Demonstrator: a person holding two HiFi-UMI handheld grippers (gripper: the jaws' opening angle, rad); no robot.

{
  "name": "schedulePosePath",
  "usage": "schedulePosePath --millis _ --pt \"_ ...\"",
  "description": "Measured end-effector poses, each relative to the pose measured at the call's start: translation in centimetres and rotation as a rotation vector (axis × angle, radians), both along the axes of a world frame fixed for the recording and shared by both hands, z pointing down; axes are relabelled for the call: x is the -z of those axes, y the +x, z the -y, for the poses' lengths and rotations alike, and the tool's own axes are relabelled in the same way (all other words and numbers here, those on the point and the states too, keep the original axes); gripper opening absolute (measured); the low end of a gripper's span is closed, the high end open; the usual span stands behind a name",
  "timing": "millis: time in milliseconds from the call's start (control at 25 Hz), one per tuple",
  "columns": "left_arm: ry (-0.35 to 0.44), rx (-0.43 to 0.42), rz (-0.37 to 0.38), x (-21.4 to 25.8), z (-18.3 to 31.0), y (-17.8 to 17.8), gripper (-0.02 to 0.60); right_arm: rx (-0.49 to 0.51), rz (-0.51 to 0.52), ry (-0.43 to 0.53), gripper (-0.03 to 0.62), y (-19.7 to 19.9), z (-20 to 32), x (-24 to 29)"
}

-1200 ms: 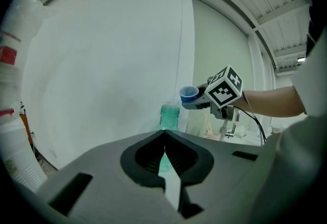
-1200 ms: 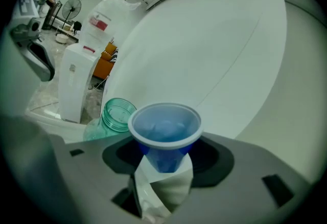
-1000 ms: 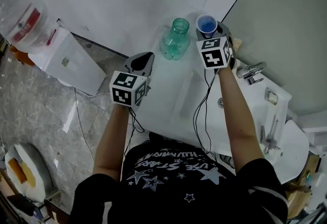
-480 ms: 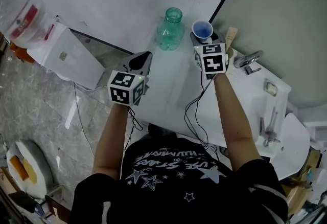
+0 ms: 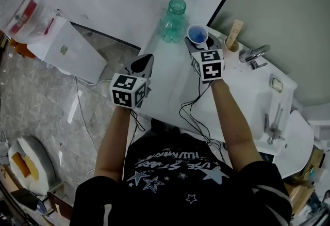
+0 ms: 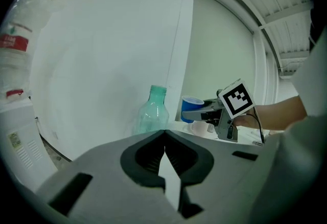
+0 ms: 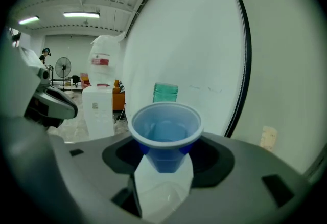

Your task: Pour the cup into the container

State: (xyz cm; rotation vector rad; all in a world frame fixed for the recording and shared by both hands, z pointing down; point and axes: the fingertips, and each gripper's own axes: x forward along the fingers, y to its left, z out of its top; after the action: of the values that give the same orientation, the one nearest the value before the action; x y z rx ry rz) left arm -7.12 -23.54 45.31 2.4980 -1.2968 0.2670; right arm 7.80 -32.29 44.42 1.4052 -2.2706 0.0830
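Lowered since a second ago, the cup (image 5: pixel 198 35) now sits just right of the bottle (image 5: pixel 174 16) and below its mouth; before, it was held up level with that mouth. The left claw (image 5: pixel 144 61) has barely shifted and hangs off the counter's (image 5: pixel 170 91) left edge, jaws closed together on nothing.

The right claw (image 5: pixel 199 45) has its jaws part open and clamped on the cup's lower body, holding it upright near the counter's far edge. The bottle stands at the far left corner, uncapped.

Whether the pour is done is unclear: the cup's inside looks pale and may be empty, and the bottle's fill cannot be read. If it is empty, only setting the cup down remains; if not, the tilt over the bottle's mouth is still to do.
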Motion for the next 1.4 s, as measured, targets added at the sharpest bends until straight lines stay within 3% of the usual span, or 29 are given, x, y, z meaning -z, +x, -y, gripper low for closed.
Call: schedulePosePath --millis 480,800,1400 --pt "-0.067 -0.003 0.007 -3.2 1.2 -1.7 0.011 0.132 0.087 -0.032 0.267 -4.9 -0.8 -4.9" --pt "-0.121 -0.018 0.009 -6.0 1.9 -2.9 0.011 0.145 0.124 -0.06 0.27 -7.3 -0.5 -8.4" --pt "-0.169 -0.017 0.006 -8.8 2.9 -5.0 0.011 0.227 0.107 -0.092 0.276 -11.9 0.1 -11.9"
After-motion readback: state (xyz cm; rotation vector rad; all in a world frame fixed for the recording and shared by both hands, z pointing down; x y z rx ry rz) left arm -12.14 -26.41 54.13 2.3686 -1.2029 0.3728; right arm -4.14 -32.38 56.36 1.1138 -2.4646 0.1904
